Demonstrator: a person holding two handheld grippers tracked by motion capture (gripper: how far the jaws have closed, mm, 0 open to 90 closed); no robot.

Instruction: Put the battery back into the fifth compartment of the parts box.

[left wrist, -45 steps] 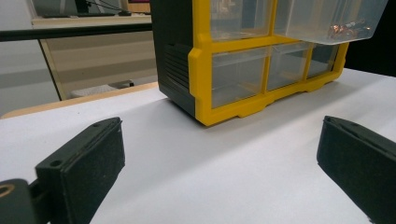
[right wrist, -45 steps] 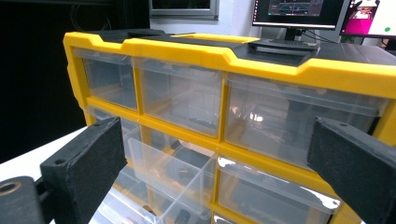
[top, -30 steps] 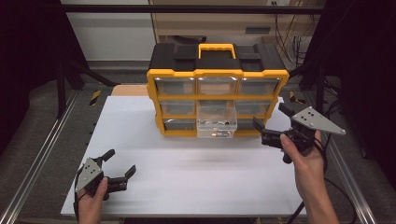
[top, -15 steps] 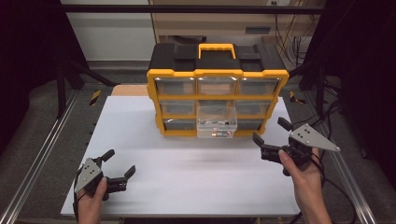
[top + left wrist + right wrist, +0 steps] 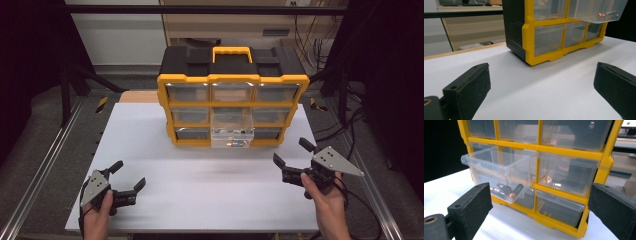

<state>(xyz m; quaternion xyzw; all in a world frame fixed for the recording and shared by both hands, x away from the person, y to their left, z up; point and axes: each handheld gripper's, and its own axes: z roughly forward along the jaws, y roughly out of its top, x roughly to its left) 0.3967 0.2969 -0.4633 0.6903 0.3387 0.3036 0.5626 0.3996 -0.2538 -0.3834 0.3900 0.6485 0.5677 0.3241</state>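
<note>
High view: yellow organiser (image 5: 233, 80) at the far middle of the white table (image 5: 150, 130), its middle clear drawer (image 5: 231, 131) pulled out, batteries (image 5: 506, 191) inside. Left gripper (image 5: 128, 176) and right gripper (image 5: 294, 153), both spread wide and empty, rest near the front edge.

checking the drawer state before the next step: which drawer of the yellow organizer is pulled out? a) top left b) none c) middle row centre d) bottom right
c: the clear middle-row centre drawer juts out from the organizer front, with batteries lying in it, while the other drawers sit flush.
</note>
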